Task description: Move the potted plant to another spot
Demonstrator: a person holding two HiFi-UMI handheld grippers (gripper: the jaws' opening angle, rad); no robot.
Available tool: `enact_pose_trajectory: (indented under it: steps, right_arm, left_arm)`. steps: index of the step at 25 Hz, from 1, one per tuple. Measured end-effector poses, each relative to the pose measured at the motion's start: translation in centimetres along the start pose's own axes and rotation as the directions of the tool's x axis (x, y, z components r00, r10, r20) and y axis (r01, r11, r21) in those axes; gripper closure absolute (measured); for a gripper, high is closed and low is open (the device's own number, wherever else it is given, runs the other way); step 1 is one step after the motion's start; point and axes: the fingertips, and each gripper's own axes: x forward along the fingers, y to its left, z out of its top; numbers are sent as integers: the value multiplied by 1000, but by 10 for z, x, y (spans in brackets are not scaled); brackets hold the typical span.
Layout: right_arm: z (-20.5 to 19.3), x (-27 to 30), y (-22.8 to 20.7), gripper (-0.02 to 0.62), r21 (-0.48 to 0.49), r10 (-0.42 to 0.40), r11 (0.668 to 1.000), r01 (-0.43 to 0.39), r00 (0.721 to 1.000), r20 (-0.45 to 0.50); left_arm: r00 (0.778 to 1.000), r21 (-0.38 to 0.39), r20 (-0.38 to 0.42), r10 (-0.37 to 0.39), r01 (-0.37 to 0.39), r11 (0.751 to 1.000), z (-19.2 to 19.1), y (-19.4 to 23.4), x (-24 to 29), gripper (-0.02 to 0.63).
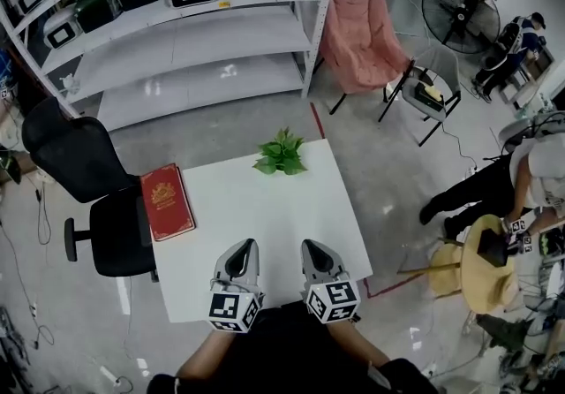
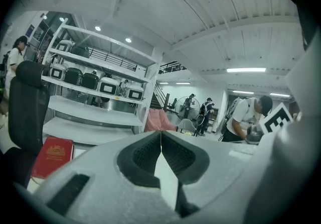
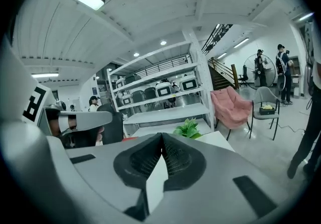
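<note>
A small green potted plant [image 1: 282,154] stands at the far edge of the white table [image 1: 265,224], slightly right of centre. In the right gripper view its leaves [image 3: 189,128] show just past the jaws. My left gripper [image 1: 244,250] and right gripper [image 1: 313,250] hover side by side over the table's near edge, well short of the plant. Both are shut with nothing between the jaws, which meet at the tips in each gripper view.
A red book [image 1: 167,200] lies on the table's left edge, beside a black office chair [image 1: 97,189]. White shelving [image 1: 194,21] stands behind the table, a pink chair [image 1: 362,39] to the right. People sit and stand at the right [image 1: 521,180].
</note>
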Motion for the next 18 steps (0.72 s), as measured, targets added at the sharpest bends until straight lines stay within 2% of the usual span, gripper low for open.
enact_pose_trajectory:
  steps: [11, 18]
  right_arm:
    - [1, -11, 5, 583, -79, -18, 997, 18, 1000, 2]
    - [4, -9, 7, 583, -80, -7, 997, 8, 1000, 7]
  left_arm:
    - [999, 16, -20, -31, 31, 999, -8, -9, 1, 588]
    - [1000, 12, -18, -26, 26, 1000, -8, -9, 3, 588]
